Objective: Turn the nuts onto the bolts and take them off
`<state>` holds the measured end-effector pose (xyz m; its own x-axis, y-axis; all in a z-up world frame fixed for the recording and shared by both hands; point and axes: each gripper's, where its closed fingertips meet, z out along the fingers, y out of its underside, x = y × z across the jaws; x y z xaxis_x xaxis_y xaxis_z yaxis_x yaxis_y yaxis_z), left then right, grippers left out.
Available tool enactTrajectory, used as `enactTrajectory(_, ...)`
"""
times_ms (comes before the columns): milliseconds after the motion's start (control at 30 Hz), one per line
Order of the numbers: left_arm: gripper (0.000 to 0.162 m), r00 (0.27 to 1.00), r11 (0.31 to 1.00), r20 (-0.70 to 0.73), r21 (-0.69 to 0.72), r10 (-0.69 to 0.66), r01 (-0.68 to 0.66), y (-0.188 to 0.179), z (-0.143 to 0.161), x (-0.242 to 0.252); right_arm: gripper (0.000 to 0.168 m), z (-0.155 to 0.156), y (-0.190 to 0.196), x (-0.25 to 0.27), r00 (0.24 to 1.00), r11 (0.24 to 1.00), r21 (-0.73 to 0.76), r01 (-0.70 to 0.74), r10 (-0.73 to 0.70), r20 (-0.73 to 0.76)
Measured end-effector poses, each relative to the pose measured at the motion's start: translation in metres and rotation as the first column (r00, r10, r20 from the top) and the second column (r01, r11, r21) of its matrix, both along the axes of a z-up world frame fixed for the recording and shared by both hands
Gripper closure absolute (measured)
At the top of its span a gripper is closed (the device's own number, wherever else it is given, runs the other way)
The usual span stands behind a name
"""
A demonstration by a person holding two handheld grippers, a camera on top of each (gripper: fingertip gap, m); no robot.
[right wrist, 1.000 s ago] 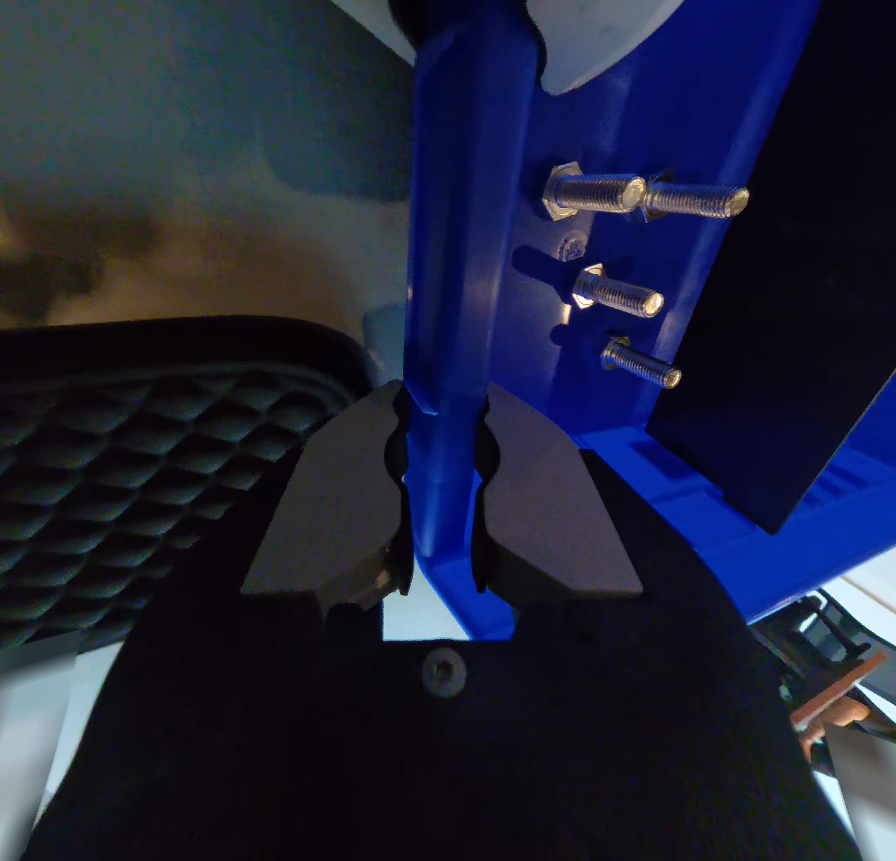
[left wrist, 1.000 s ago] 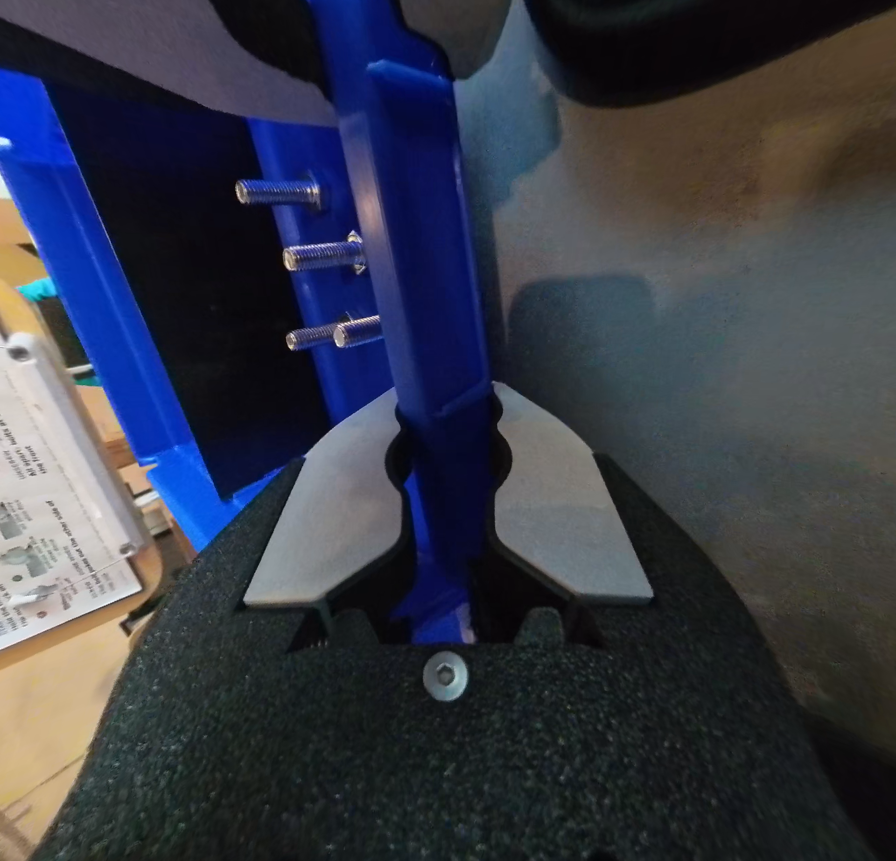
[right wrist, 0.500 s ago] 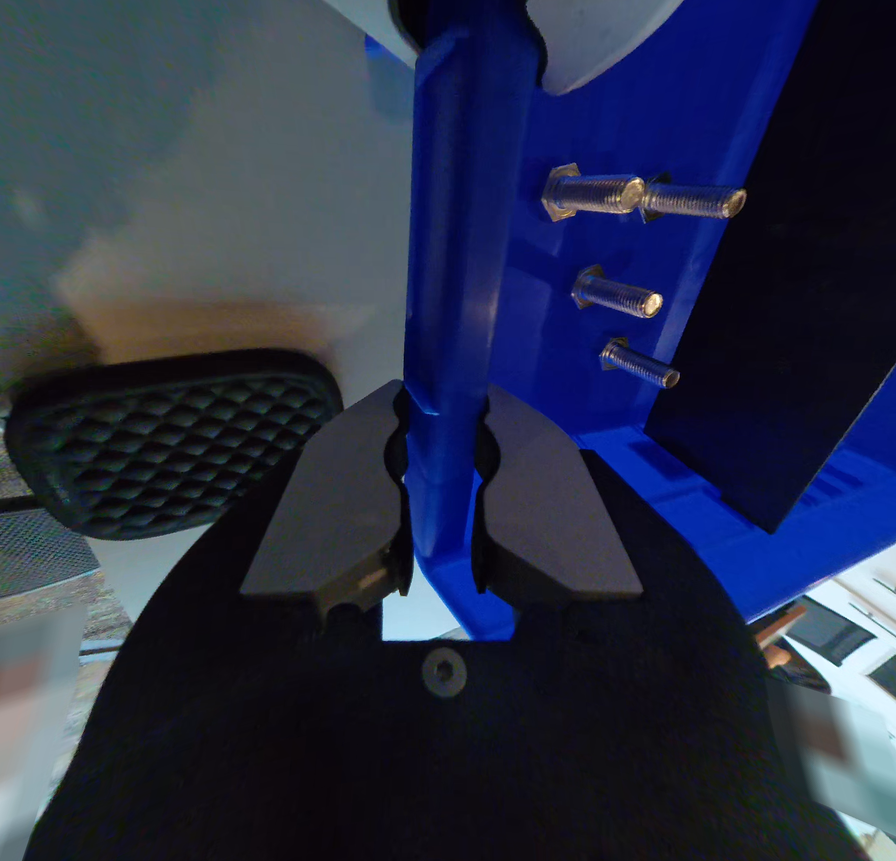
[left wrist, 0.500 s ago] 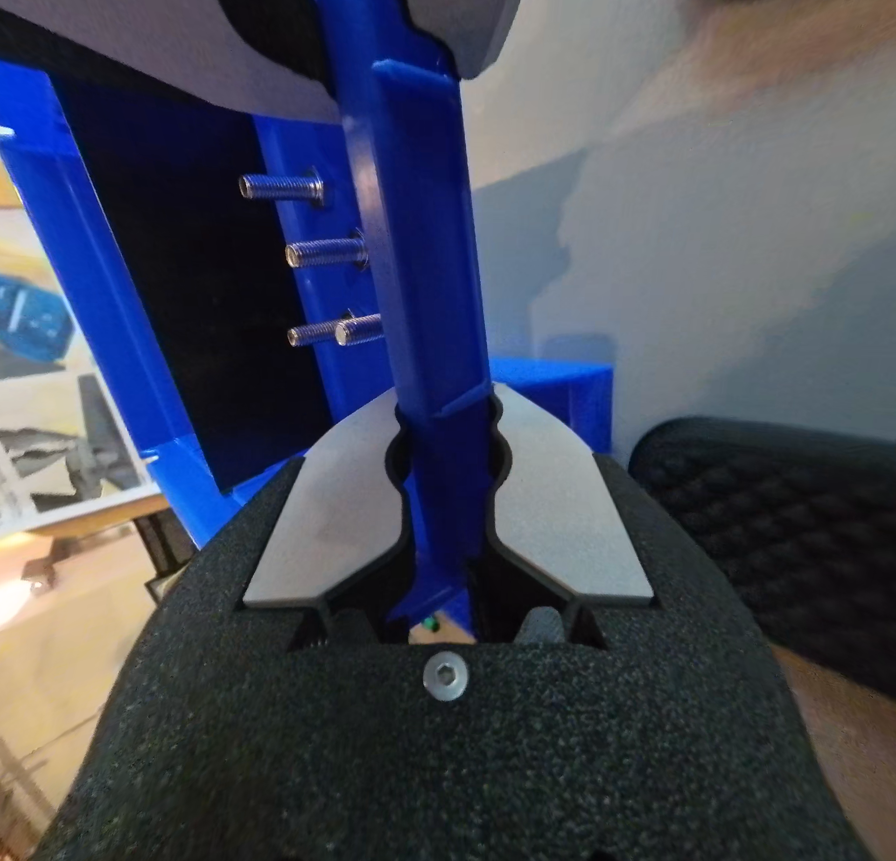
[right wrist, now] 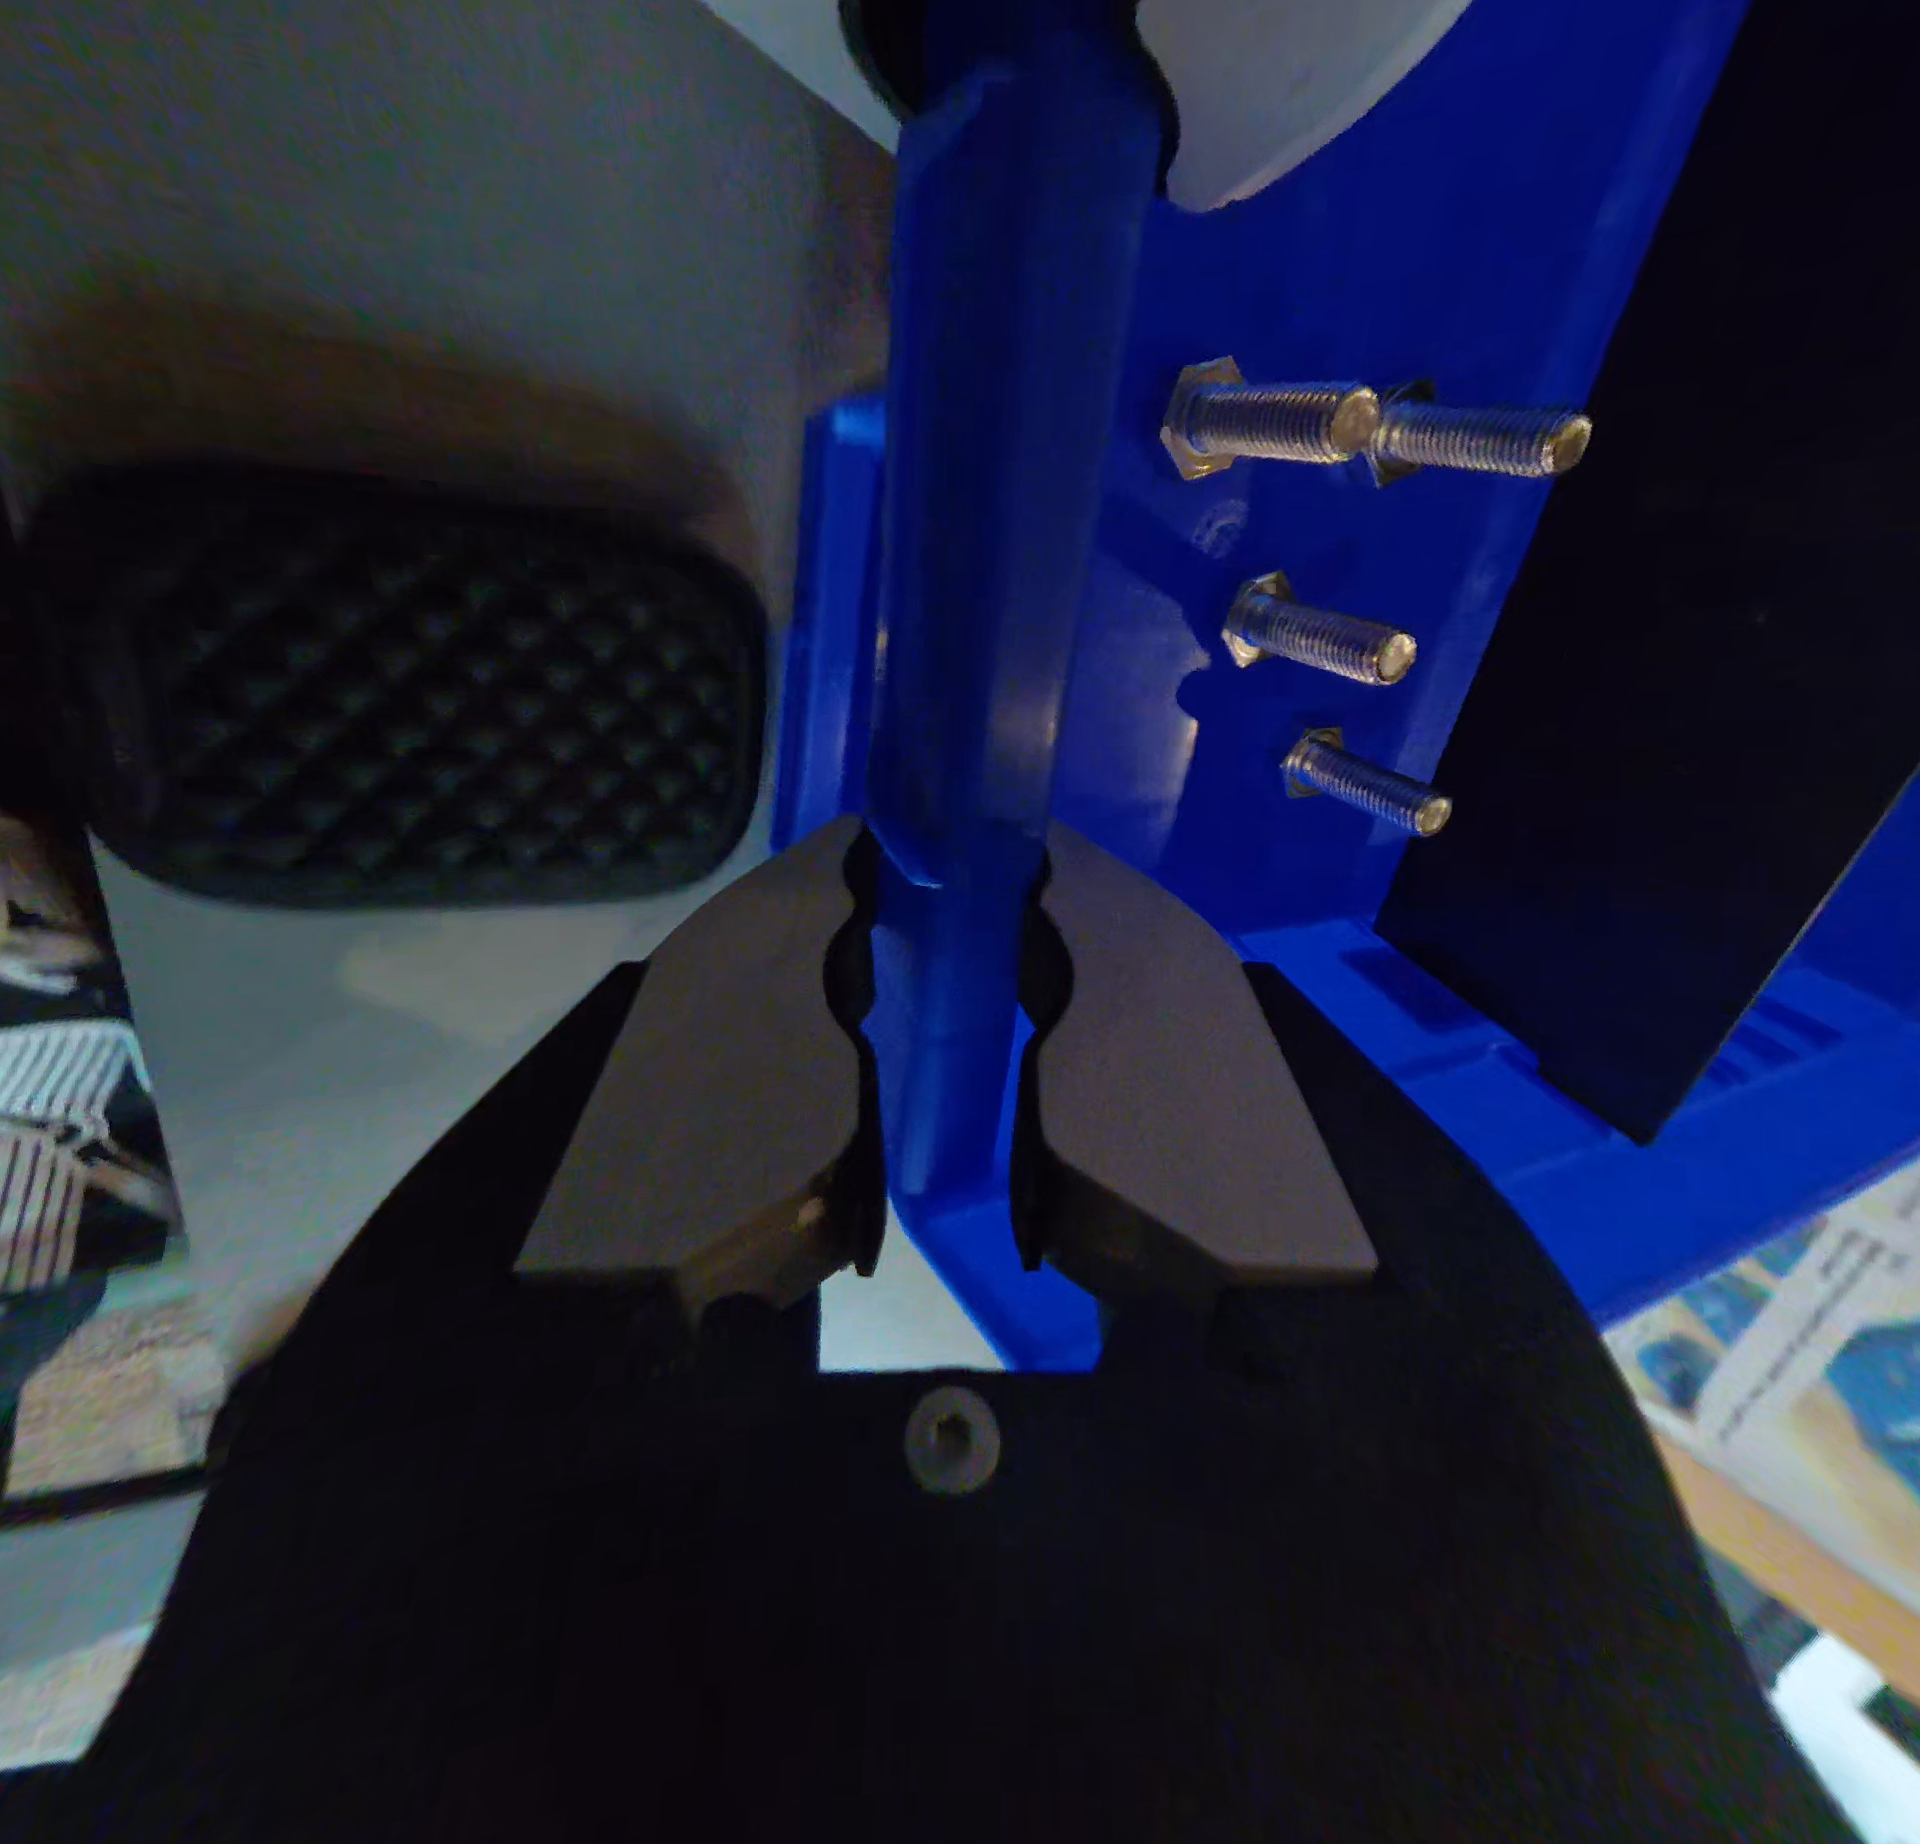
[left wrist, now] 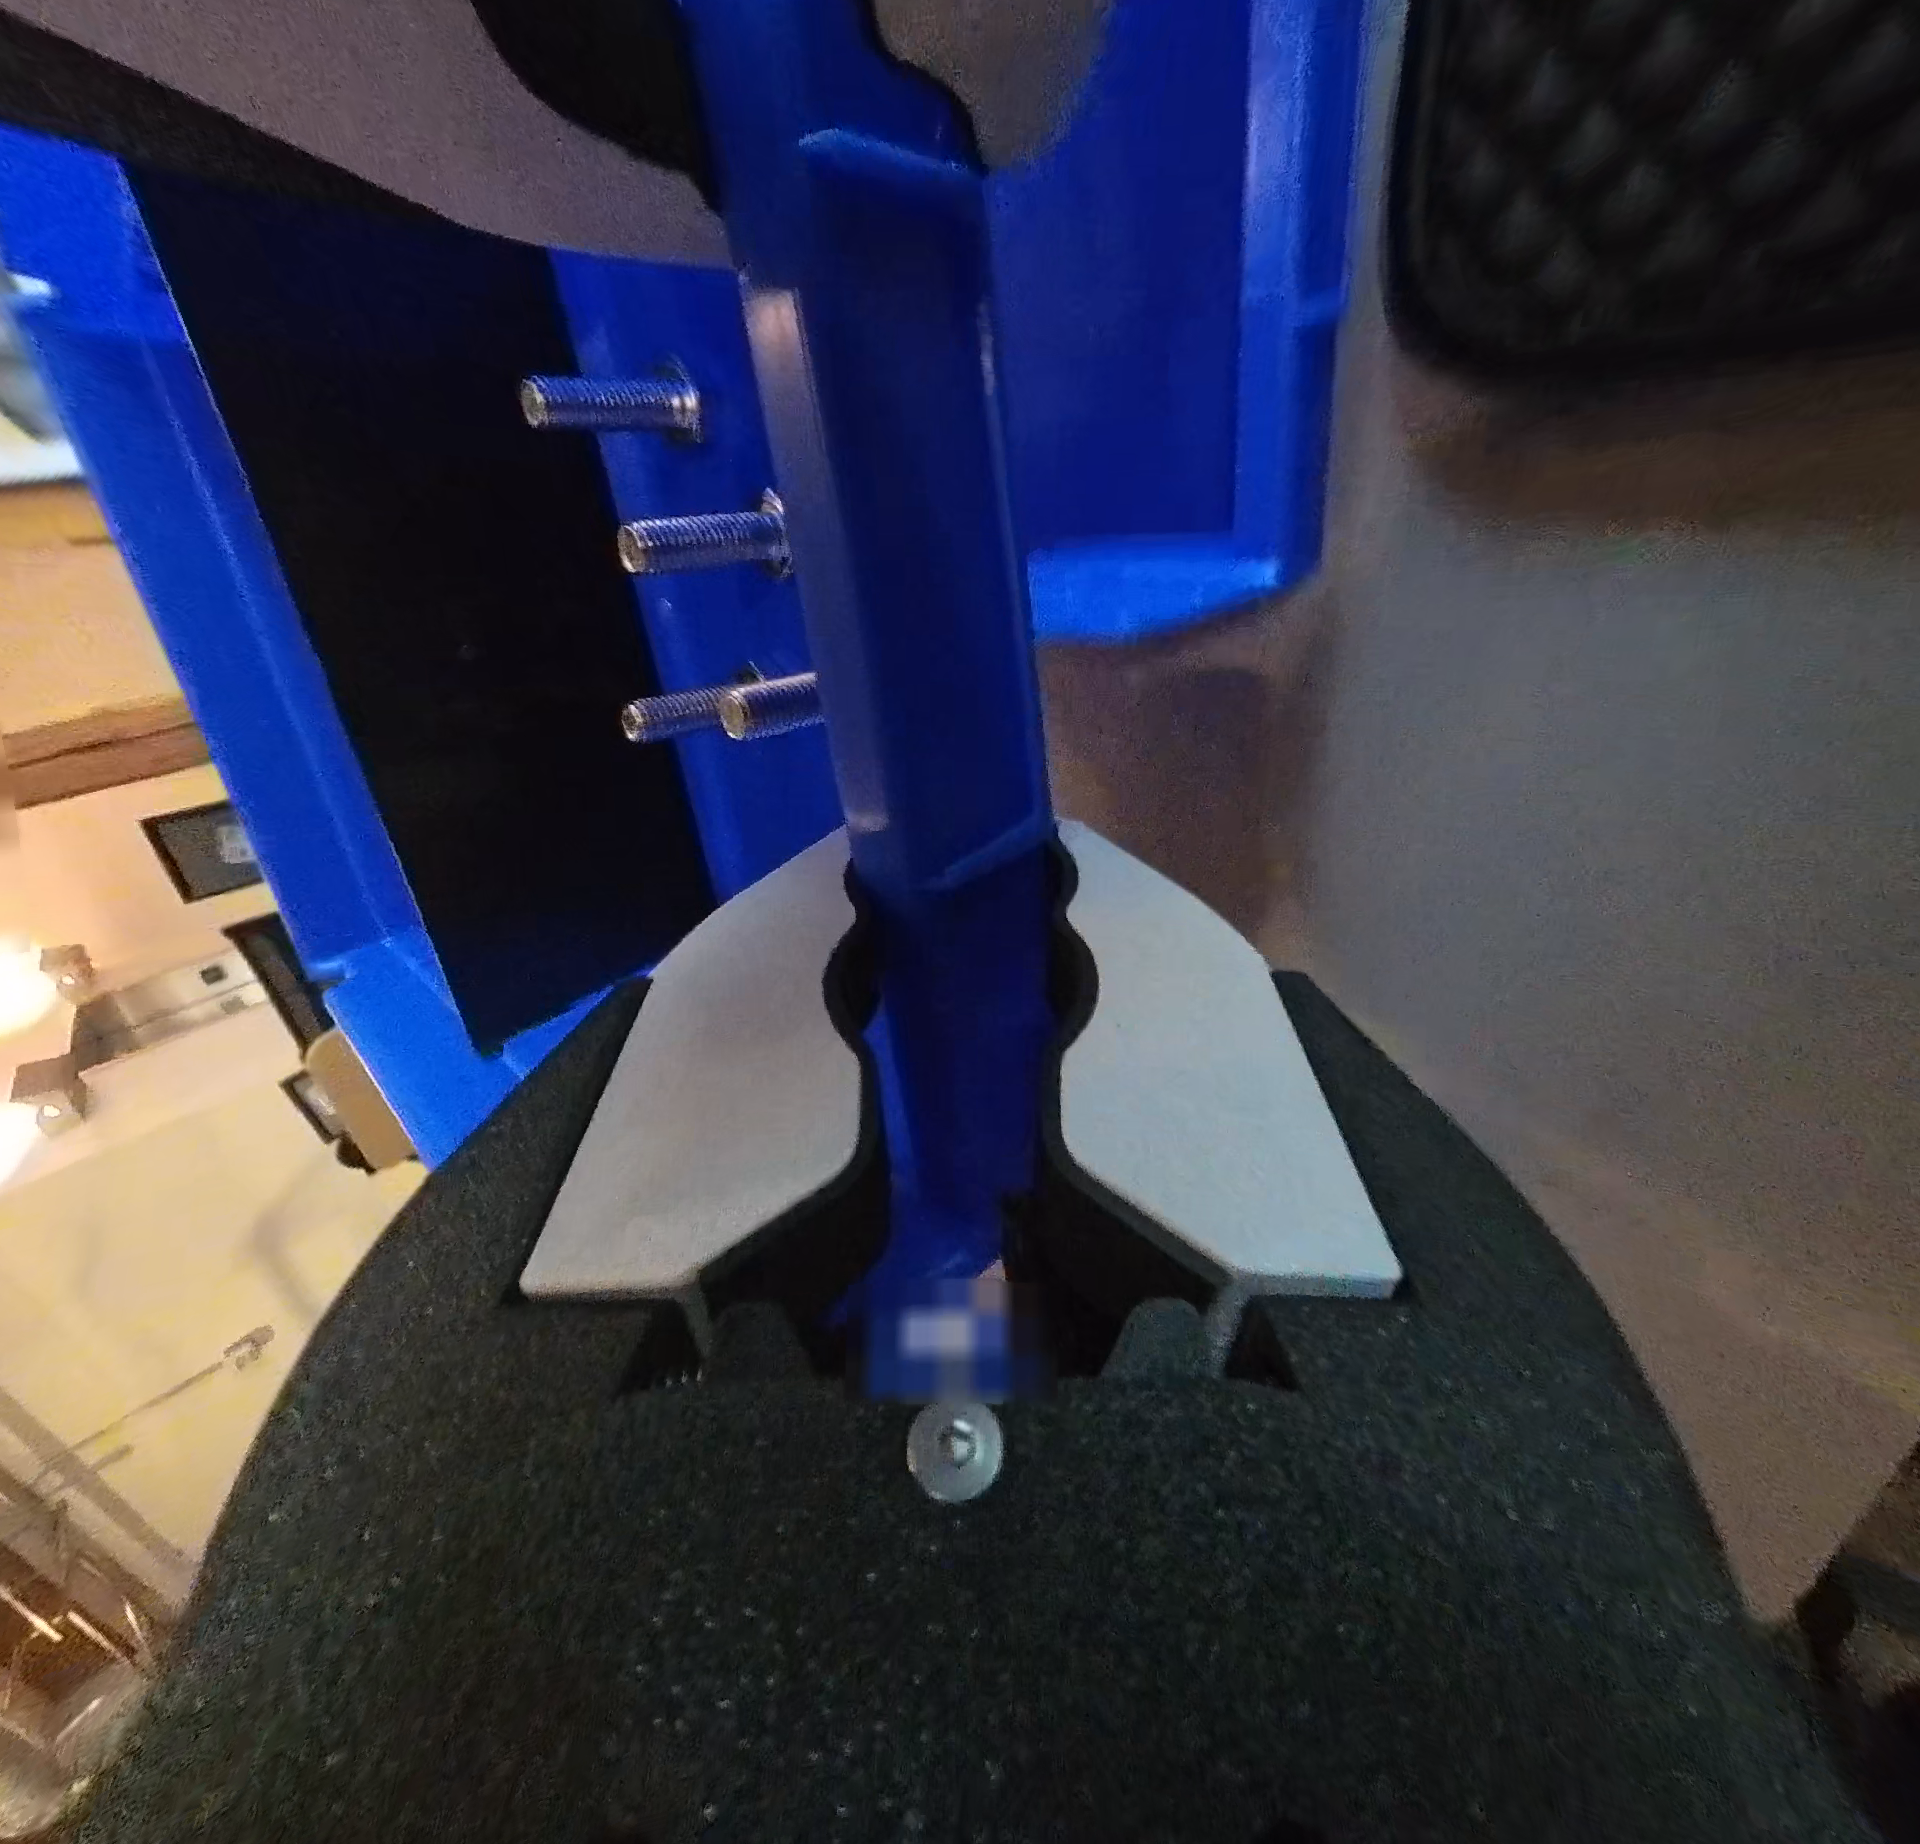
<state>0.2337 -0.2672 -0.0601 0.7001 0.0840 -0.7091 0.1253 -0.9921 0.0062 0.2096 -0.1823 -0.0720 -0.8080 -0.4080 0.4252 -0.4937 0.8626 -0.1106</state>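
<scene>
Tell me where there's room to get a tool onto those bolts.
Free: the dark opening beside the bolts, bordered by the blue frame. Crowded: both frame edges, where the left tool and right tool clamp, and the top two bolt tips, which look close together.

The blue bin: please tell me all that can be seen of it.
The blue bin looks like glossy moulded plastic, with a dark inside. Both grippers, left and right, are shut on its ribbed rim, one at each end, holding it tipped. Four silvery threaded bolts stick out of one wall; hexagonal bases show, whether nuts or heads I cannot tell.
</scene>
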Motion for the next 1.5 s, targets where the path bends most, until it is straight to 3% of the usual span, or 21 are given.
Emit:
enactTrajectory(233,0.132,0.999,1.0,0.039,-0.019,0.015,-0.014,-0.093,-0.026,0.034,0.145,-0.03,-0.094,0.034,0.999,1.0,-0.021,-0.018,0.019,0.042)
enactTrajectory(533,0.132,0.996,1.0,0.087,0.028,-0.001,-0.002,-0.164,-0.095,0.063,0.145,-0.096,-0.163,0.063,0.996,1.0,0.021,-0.002,0.0,0.09)
enactTrajectory(767,0.131,0.993,0.999,0.118,0.048,-0.009,0.004,-0.184,-0.133,0.063,0.145,-0.132,-0.182,0.065,0.993,0.999,0.045,0.014,-0.019,0.12)
enactTrajectory(1300,0.129,1.0,1.0,0.025,0.022,-0.005,0.004,-0.192,-0.161,0.052,0.144,-0.157,-0.19,0.059,0.998,0.999,0.021,0.028,-0.029,0.048)
enactTrajectory(1333,0.118,1.0,1.0,0.01,0.013,-0.001,0.001,-0.194,-0.162,0.051,0.142,-0.157,-0.193,0.062,0.998,1.0,0.0,0.022,-0.022,0.062)
enactTrajectory(1467,0.086,1.0,1.0,-0.016,0.003,-0.003,0.003,-0.2,-0.156,0.053,0.091,-0.147,-0.19,0.063,0.997,0.999,-0.013,0.039,-0.038,0.067)
enactTrajectory(1500,0.082,1.0,1.0,-0.006,0.016,0.003,-0.003,-0.198,-0.154,0.056,0.087,-0.142,-0.19,0.068,0.995,0.999,-0.038,0.028,-0.024,0.097)
